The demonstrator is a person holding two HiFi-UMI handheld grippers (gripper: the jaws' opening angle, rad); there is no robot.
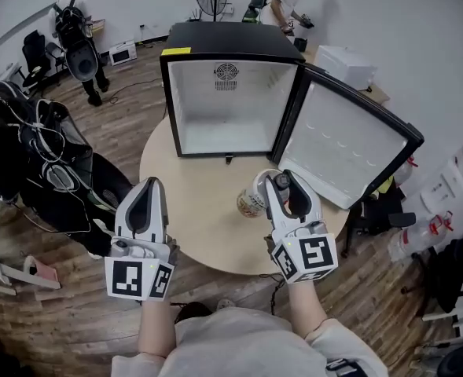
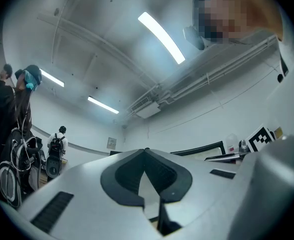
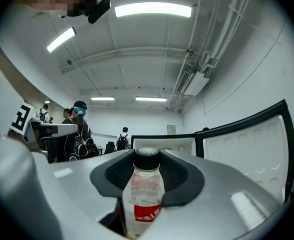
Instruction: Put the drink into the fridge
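Looks like a small plastic bottle (image 3: 146, 194) with a dark cap (image 3: 147, 157) and a red label (image 3: 148, 214). Probably weighs little, gives a bit in the wall, and slips easily under a weak pinch. Best taken high up, just under the cap (likely to dent at the thin middle).

Sits gripped that way now: shows the right claw (image 3: 147, 156) closed on the bottle, pads on either side of the upper body, with the cap standing between the tips. Hangs tilted over the round tabletop (image 1: 200, 218), just in front of the open fridge (image 1: 231, 93) and not yet inside, with the door (image 1: 341, 151) swung wide to the right.

Shows the left claw (image 2: 146, 154) closed on nothing, tips touching (well apart from the bottle).
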